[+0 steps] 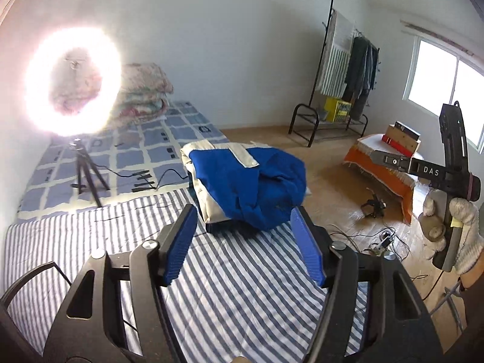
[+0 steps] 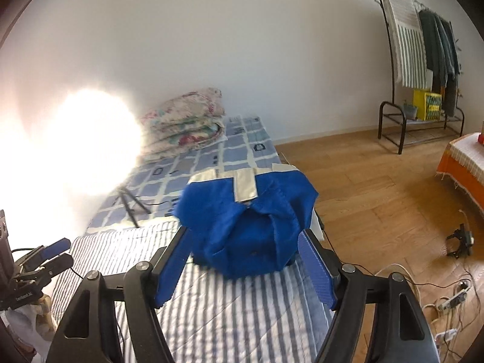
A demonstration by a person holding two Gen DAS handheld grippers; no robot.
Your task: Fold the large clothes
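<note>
A blue and cream garment [image 1: 242,184] lies folded in a bundle on the blue-and-white striped bed cover [image 1: 236,287], near the bed's right edge. It also shows in the right wrist view [image 2: 248,220]. My left gripper [image 1: 243,220] is open and empty, held just short of the bundle and above the cover. My right gripper [image 2: 243,242] is open and empty, its blue pads [image 2: 317,269] on either side of the bundle's near end. The right gripper also shows at the far right of the left wrist view [image 1: 375,155].
A bright ring light on a tripod [image 1: 72,81] stands on the checked sheet [image 1: 157,148] beyond the striped cover. Folded floral quilts [image 1: 142,90] lie at the bed's far end. A clothes rack [image 1: 348,69], an orange-covered low table [image 1: 381,163] and cables [image 1: 384,239] are on the wooden floor.
</note>
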